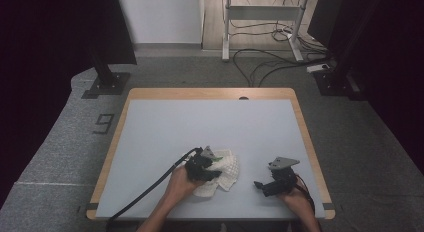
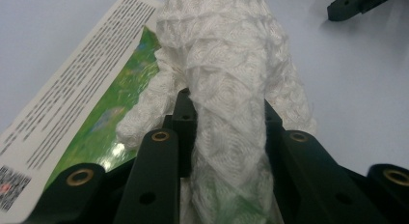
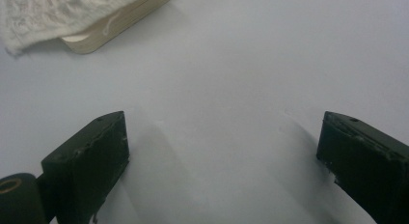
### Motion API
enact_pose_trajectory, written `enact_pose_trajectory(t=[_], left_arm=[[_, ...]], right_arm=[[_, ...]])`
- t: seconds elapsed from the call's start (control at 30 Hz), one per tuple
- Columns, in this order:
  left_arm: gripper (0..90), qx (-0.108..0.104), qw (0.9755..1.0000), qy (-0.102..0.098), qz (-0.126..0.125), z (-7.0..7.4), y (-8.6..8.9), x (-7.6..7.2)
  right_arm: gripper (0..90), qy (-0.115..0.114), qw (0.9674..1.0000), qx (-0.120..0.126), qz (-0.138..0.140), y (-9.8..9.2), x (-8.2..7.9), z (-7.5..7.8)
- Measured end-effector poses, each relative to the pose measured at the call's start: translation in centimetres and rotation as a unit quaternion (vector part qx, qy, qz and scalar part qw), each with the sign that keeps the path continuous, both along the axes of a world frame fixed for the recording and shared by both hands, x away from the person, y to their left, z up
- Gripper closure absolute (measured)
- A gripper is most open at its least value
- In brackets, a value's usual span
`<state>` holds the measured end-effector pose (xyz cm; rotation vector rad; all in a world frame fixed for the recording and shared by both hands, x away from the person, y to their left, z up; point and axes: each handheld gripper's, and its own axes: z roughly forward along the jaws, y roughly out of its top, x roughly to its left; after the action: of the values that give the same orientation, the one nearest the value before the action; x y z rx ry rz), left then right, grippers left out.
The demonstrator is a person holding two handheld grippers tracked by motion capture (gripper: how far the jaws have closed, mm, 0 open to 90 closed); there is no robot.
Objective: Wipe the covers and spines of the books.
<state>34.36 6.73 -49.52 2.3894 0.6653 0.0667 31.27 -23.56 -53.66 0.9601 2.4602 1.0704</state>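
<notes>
A white knitted cloth point(image 1: 228, 172) lies crumpled near the table's front edge, partly over a flat green printed pack point(image 2: 96, 113) with a white strip of small text. My left gripper point(image 1: 216, 171) is shut on a bunched fold of the cloth point(image 2: 231, 64), which fills the gap between its black jaws point(image 2: 224, 108). To the right, my right gripper point(image 1: 261, 186) rests low over the bare table, apart from the cloth. Its jaws stand open point(image 3: 222, 137) with nothing between them. The cloth's edge point(image 3: 58, 11) and the pack's tan side point(image 3: 120, 21) show ahead of it.
The light grey table point(image 1: 200, 122) has a wooden rim. Beyond it are a dark stand point(image 1: 105, 77) at the left, a desk frame point(image 1: 260, 22) and loose cables point(image 1: 270, 62) on the floor. A cable point(image 1: 150, 187) trails from the left gripper.
</notes>
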Motion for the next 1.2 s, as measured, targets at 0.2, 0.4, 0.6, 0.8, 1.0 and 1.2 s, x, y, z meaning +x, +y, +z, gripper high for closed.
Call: enact_pose_trajectory(t=[0.2,0.4,0.6,0.8,1.0,1.2], left_arm=[[70.2,-0.002,1.0,0.001,-0.009,-0.1,-1.3,0.3],[70.2,-0.003,0.9999,-0.001,-0.015,-0.2,-2.7,0.5],[70.2,-0.007,0.9998,-0.003,-0.02,-0.3,-4.1,0.5],[70.4,-0.01,0.9996,-0.002,-0.027,-0.4,-4.5,0.9],[70.4,-0.023,0.9993,0.008,-0.029,0.0,-4.3,1.3],[70.3,-0.033,0.9989,0.0,-0.033,1.5,-4.2,1.3]], right_arm=[[3.8,0.0,1.0,0.0,0.0,0.0,0.0,0.0],[3.9,0.0,1.0,0.0,0.0,0.0,0.0,0.0],[3.9,0.0,1.0,0.0,0.0,0.0,0.0,0.0],[3.9,-0.001,1.0,0.001,0.0,0.0,0.0,0.0],[4.0,-0.001,1.0,0.001,0.0,0.0,0.0,0.0],[4.0,-0.001,1.0,0.001,-0.001,0.0,0.0,0.0]])
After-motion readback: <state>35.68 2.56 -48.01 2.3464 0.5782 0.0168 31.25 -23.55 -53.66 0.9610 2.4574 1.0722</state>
